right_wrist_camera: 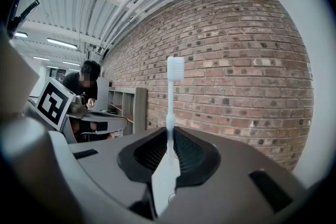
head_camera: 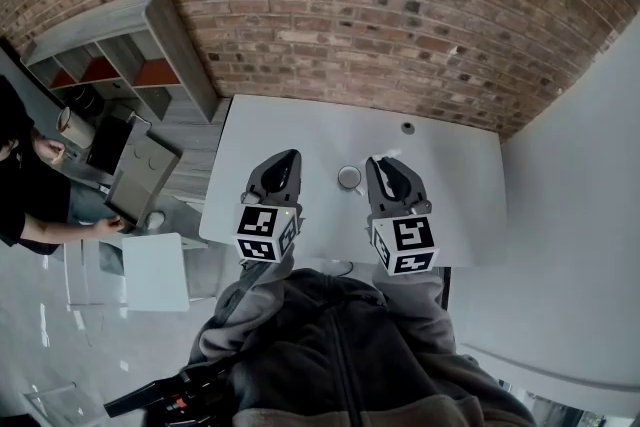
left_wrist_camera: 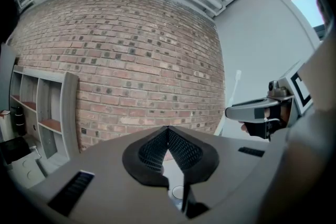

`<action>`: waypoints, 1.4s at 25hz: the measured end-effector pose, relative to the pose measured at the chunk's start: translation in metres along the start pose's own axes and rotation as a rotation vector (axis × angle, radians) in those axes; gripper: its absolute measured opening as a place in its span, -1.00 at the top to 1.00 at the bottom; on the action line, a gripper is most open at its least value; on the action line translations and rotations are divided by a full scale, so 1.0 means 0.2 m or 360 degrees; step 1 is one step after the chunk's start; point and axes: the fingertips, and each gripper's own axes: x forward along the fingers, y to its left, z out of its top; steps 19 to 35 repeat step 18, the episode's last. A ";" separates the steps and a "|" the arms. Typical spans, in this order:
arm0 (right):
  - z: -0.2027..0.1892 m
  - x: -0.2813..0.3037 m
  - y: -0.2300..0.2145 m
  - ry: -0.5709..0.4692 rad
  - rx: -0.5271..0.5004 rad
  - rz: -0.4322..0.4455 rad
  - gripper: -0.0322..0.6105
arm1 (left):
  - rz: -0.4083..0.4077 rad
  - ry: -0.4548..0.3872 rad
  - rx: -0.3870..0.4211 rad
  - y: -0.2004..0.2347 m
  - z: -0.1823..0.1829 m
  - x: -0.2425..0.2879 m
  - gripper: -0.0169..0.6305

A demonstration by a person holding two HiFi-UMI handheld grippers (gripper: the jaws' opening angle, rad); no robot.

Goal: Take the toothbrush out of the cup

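A white toothbrush (right_wrist_camera: 170, 128) stands upright between the jaws of my right gripper (right_wrist_camera: 169, 140), which is shut on its handle, bristle head up against the brick wall. In the left gripper view the same toothbrush (left_wrist_camera: 234, 89) rises above the right gripper (left_wrist_camera: 261, 110). In the head view the small round cup (head_camera: 349, 178) sits on the white table (head_camera: 455, 175) between my left gripper (head_camera: 289, 159) and right gripper (head_camera: 378, 164), and the toothbrush tip (head_camera: 386, 155) shows just past the right jaws. My left gripper (left_wrist_camera: 168, 131) is shut with nothing in it, and the cup rim (left_wrist_camera: 178, 192) shows below it.
A brick wall (head_camera: 400, 5) runs behind the table. A grey shelf unit (head_camera: 130, 55) stands at the left, with a person (head_camera: 30, 185) at a desk beside it. A small round grommet (head_camera: 407, 127) sits near the table's far edge. A white panel (head_camera: 155, 270) stands left of the table.
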 end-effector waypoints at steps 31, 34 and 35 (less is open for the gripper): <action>0.00 0.02 0.09 0.0013 -0.0010 -0.0045 0.77 | -0.0046 0.0012 -0.0034 0.09 -0.03 -0.03 0.94; 0.00 0.02 0.09 0.0013 -0.0010 -0.0045 0.77 | -0.0046 0.0012 -0.0034 0.09 -0.03 -0.03 0.94; 0.00 0.02 0.09 0.0013 -0.0010 -0.0045 0.77 | -0.0046 0.0012 -0.0034 0.09 -0.03 -0.03 0.94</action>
